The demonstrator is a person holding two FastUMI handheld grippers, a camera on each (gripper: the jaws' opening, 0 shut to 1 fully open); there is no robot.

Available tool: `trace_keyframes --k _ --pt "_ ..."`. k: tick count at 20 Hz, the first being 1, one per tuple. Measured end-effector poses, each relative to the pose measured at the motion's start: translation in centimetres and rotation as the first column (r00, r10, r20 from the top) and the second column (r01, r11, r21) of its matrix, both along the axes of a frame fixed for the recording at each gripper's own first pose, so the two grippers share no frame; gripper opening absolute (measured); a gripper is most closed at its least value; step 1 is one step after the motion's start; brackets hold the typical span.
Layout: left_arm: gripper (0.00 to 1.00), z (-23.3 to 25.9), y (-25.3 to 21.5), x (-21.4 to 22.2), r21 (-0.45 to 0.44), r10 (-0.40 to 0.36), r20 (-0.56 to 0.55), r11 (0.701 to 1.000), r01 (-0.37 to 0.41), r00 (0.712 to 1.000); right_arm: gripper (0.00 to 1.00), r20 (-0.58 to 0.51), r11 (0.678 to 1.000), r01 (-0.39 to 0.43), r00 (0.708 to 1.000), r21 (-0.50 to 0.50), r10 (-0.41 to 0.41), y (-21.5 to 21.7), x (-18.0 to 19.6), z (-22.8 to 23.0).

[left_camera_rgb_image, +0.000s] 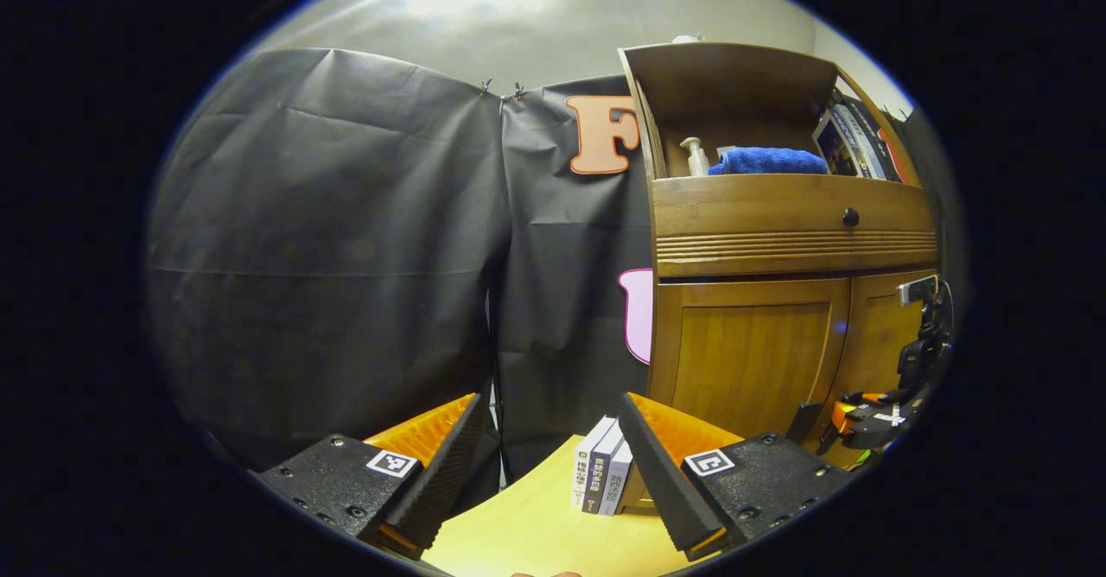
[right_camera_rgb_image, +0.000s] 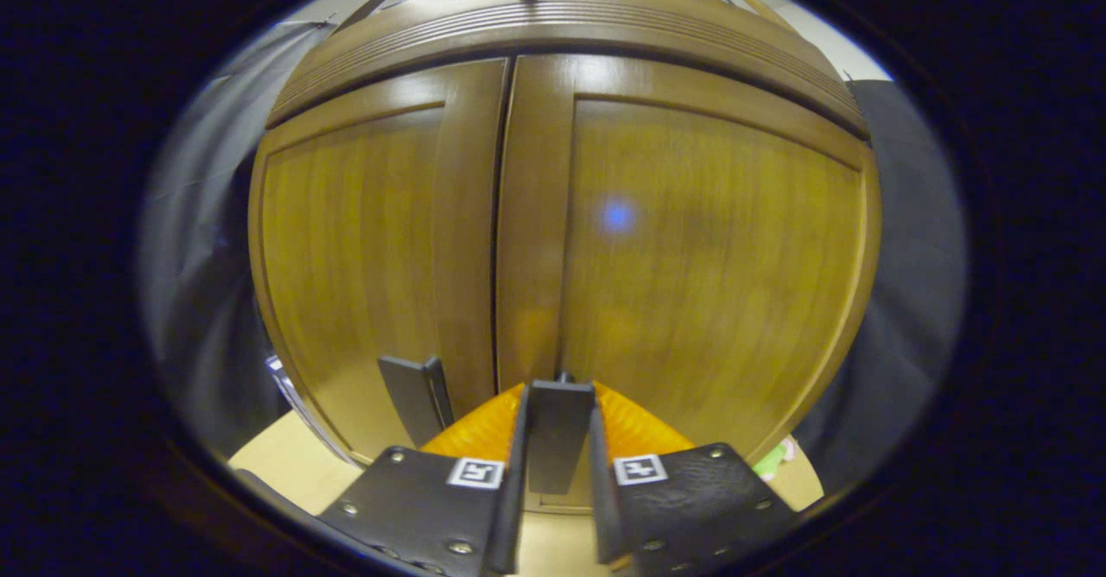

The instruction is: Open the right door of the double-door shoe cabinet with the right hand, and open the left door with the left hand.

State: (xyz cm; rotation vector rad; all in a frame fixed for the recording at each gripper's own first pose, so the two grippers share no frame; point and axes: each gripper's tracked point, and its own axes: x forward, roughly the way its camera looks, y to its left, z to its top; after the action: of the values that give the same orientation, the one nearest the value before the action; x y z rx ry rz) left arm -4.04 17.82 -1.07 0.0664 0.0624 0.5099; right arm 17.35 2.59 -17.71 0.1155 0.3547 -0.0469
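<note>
Nearest the lens in the right gripper view, the right claw is seen pinched on the right door's handle, a flat dark tab standing upright between the two fingers, which appear pressed against its sides. Just beyond it the right door lies straight ahead, shut, its inner edge meeting the left door at the centre seam. A matching handle on the left door is seen just beside, ungrasped. Both handles are set low, long axis vertical, close to the seam, so the pull is judged to run back toward the holder, swinging each door outward from the middle.

In the left gripper view, the left claw is held spread and empty above a pale tabletop, with a few books beyond it. Farther off and to its right the shoe cabinet stands: brown wood, panelled doors, a drawer with a small knob above. The right claw is plainly the nearer.
</note>
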Motion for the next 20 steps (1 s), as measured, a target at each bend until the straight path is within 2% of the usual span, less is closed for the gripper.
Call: trace_keyframes --k 2,3,4,9,14,20 --pt "0.96 -0.1 -0.1 0.0 -0.008 -0.010 0.000 1.000 0.010 1.000 0.31 -0.013 0.999 0.018 1.000 0.029 -0.017 0.0 -0.2 -0.1" --pt "0.94 -0.1 -0.2 0.0 -0.013 -0.019 0.000 1.000 0.019 1.000 0.31 -0.022 0.999 0.026 0.999 0.040 -0.025 0.0 -0.1 -0.4" --pt "0.94 -0.2 -0.4 0.0 -0.018 -0.029 -0.001 0.999 0.028 1.000 0.26 -0.016 0.999 0.027 1.000 0.043 -0.026 -0.1 -0.6 0.0" --pt "0.94 -0.5 -2.4 1.3 -0.043 -0.083 0.002 0.996 0.083 0.997 0.26 -0.002 0.999 -0.009 1.000 0.053 0.010 -0.3 -2.2 0.6" --pt "0.94 -1.0 -4.8 1.5 -0.079 -0.150 0.004 0.986 0.150 0.989 0.26 0.022 0.995 -0.076 0.997 0.065 0.074 -0.8 -5.9 1.1" --pt "0.94 -1.1 -7.1 1.4 -0.095 -0.207 0.008 0.974 0.207 0.978 0.26 0.020 0.994 -0.087 0.996 0.067 0.086 -2.1 -9.3 1.4"
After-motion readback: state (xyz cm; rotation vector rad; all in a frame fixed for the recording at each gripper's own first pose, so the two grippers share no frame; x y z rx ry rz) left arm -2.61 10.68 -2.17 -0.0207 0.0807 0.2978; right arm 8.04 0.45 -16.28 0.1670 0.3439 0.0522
